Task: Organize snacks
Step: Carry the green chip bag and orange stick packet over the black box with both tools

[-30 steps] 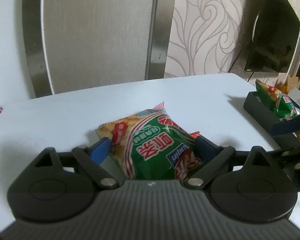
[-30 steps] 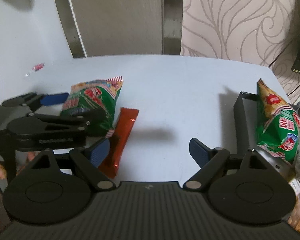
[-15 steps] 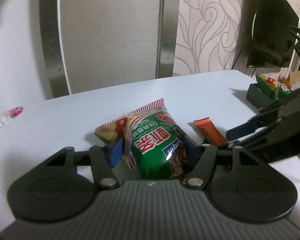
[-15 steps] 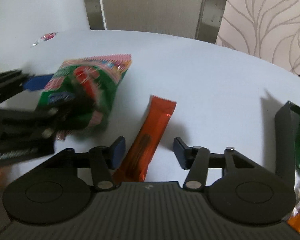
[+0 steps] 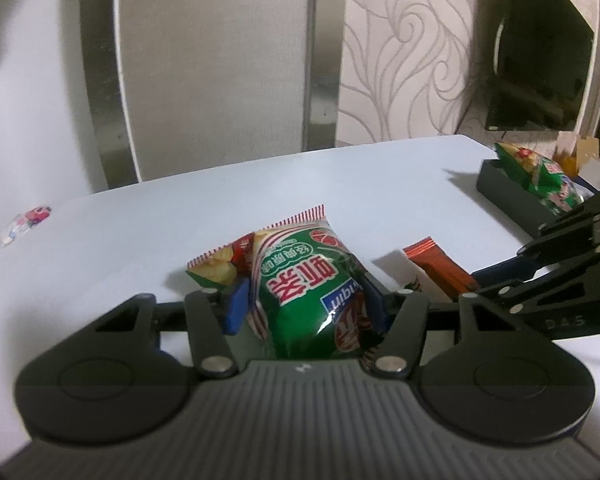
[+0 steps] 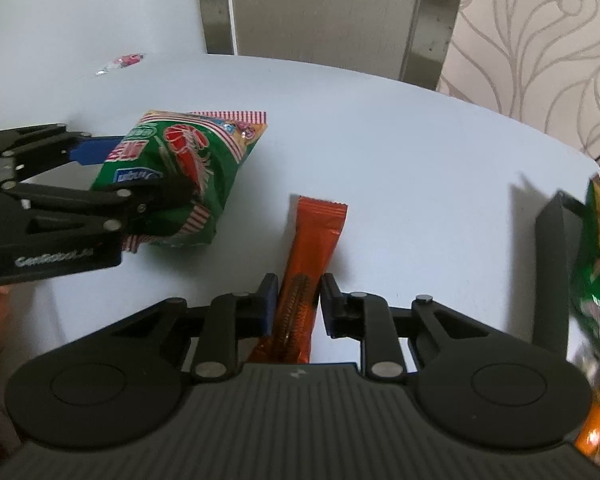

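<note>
A green shrimp-chip bag (image 5: 296, 256) lies on the pale table (image 5: 140, 232). My left gripper (image 5: 306, 294) has it between its blue pads; the jaws are closing and press into the bag's sides. The right wrist view shows the same bag (image 6: 188, 160) in the left gripper (image 6: 140, 172) at the left. An orange snack bar (image 6: 316, 236) lies lengthwise to the right of the bag. My right gripper (image 6: 298, 300) is shut on the near half of the bar. In the left wrist view the bar (image 5: 436, 268) runs under the right gripper (image 5: 488, 276).
A black tray (image 5: 504, 196) stands at the table's right edge with another green chip bag (image 5: 540, 176) upright in it; its wall (image 6: 548, 248) shows in the right wrist view. A small pink candy wrapper (image 5: 28, 220) lies far left. Wall panels stand behind the table.
The right gripper came over the orange bar and closed on it. The left gripper's jaws narrowed onto the green bag, which has shifted across the table.
</note>
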